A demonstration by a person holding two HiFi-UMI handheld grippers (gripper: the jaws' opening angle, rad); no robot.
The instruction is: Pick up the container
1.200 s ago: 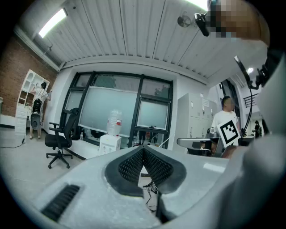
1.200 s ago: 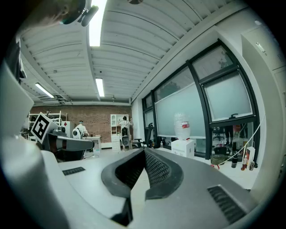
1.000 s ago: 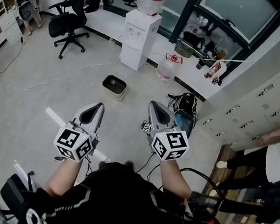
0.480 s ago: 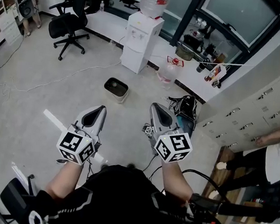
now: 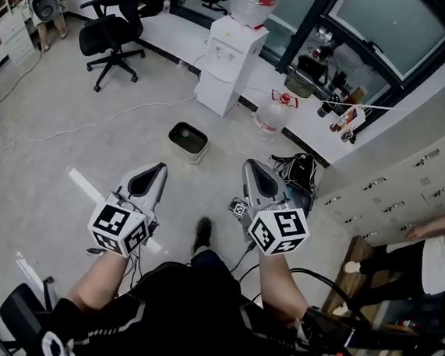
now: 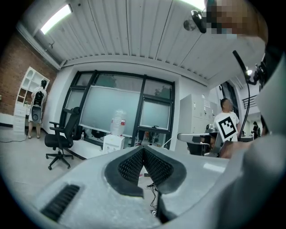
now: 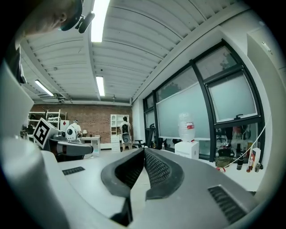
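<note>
Head view, task's thing: the small dark rectangular container with a pale rim (image 5: 185, 140) sits on the pale grey floor (image 5: 45, 148). It is ahead of you and on your side of the white box-shaped water dispenser (image 5: 230, 68).
Head view, your tools: you hold the left hand-held gripper (image 5: 157, 169) and the right hand-held gripper (image 5: 251, 169) out level, side by side. Both are well apart from the container and above floor level.
Head view, surroundings: a black wheeled office chair (image 5: 107, 33) stands far left, and a black bag (image 5: 294, 168) lies right of the container.
Left gripper view, jaws: the left hand-held gripper (image 6: 143, 154) has its ribbed dark pads pressed together, with nothing between them.
Left gripper view, beyond the tips: you can see the water dispenser and the office chair against the windows. The container does not show here, so it looks to lie below this line of sight.
Right gripper view, jaws: the right hand-held gripper (image 7: 144, 154) also has its pads meeting at the tip and holds nothing.
Right gripper view, beyond the tips: the water dispenser is to the right and a brick wall with shelves is at the back. No container is in sight.
Progress, done: nothing of the pick-up itself, as far as this shows. The container lies untouched on the floor.
Progress, left: you would need to close the gap, lower a tool, part its jaws, close them on the rim or wall, and lift.
</note>
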